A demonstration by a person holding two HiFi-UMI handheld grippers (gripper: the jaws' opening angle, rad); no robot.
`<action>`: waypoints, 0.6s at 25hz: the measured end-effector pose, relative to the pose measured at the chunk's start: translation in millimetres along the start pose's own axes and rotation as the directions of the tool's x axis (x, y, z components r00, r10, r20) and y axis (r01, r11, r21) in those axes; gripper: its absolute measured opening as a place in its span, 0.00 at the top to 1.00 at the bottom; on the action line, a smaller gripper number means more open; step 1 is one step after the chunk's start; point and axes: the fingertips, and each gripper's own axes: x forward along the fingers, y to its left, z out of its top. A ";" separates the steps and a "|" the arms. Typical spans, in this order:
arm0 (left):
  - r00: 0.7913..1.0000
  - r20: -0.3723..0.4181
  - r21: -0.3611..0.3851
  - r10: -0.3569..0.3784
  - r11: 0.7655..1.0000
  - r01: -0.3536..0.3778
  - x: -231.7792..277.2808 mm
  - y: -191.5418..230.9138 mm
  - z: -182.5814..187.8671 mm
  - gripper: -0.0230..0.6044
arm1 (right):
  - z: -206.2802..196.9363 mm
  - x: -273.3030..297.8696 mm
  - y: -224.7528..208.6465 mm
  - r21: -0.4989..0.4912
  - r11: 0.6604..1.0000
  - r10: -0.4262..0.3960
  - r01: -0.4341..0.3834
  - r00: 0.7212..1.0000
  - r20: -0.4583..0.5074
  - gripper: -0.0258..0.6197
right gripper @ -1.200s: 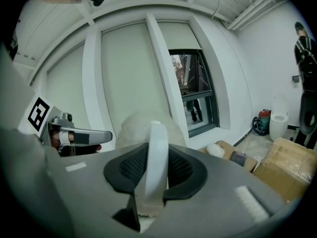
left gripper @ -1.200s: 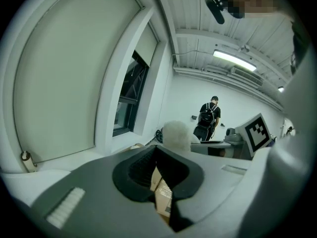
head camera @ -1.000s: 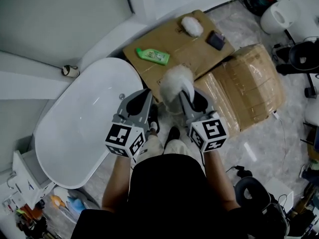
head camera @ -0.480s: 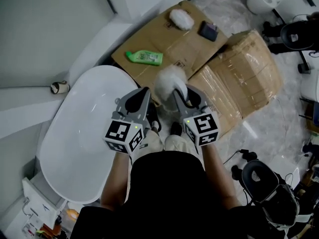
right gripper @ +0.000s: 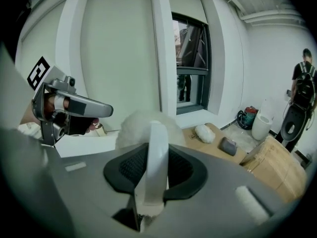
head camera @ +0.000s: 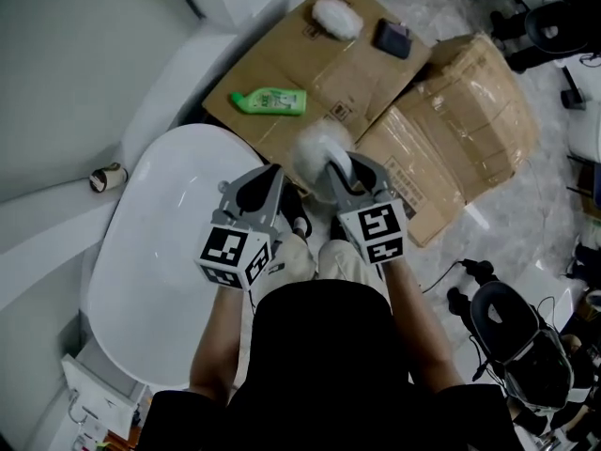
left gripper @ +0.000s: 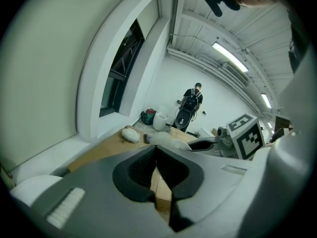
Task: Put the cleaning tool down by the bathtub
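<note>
1. Right gripper [head camera: 340, 169]: in the right gripper view, I read the jaws of this gripper [right gripper: 154, 155] as clamped on the flat white handle of the cleaning tool [right gripper: 156, 148]. The handle runs up between the two dark pads, and the tool's fluffy white head sits just past the jaw tips.

2. Left gripper [head camera: 270, 184]: in the left gripper view, the jaws of this gripper [left gripper: 156, 152] are pressed together at the tips. They hold nothing, and only brown cardboard shows through the slit below the tips.

3. Position of the task's thing: the cleaning tool [head camera: 319, 147] is held in the right gripper, not set down. In the head view its white head lies over the near edge of the flat cardboard sheet [head camera: 324, 69], just beside the end of the white bathtub [head camera: 155, 252]. The two grippers are side by side in front of my operator, with the left one over the bathtub rim.

4. Surroundings: a green bottle [head camera: 270, 101], a white fluffy pad [head camera: 335, 17] and a small dark object [head camera: 392, 38] lie on the cardboard sheet. A wrapped brown box [head camera: 465, 125] sits to the right of the sheet.
</note>
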 end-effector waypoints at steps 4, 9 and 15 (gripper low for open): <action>1.000 -0.025 -0.011 -0.017 1.000 0.017 5.0 11.8 -11.2 0.97 | -13.5 18.6 1.4 -0.009 1.000 -0.007 0.007 0.999 -0.041 0.81; 0.998 -0.059 -0.011 -0.030 1.000 0.029 8.9 25.8 -24.2 0.97 | -26.4 39.4 3.2 -0.039 0.999 -0.006 0.003 0.997 -0.073 0.81; 0.996 -0.089 -0.023 -0.020 1.000 0.018 16.2 39.1 -42.4 0.97 | -47.3 62.9 -1.6 -0.059 0.998 0.001 -0.007 0.995 -0.104 0.81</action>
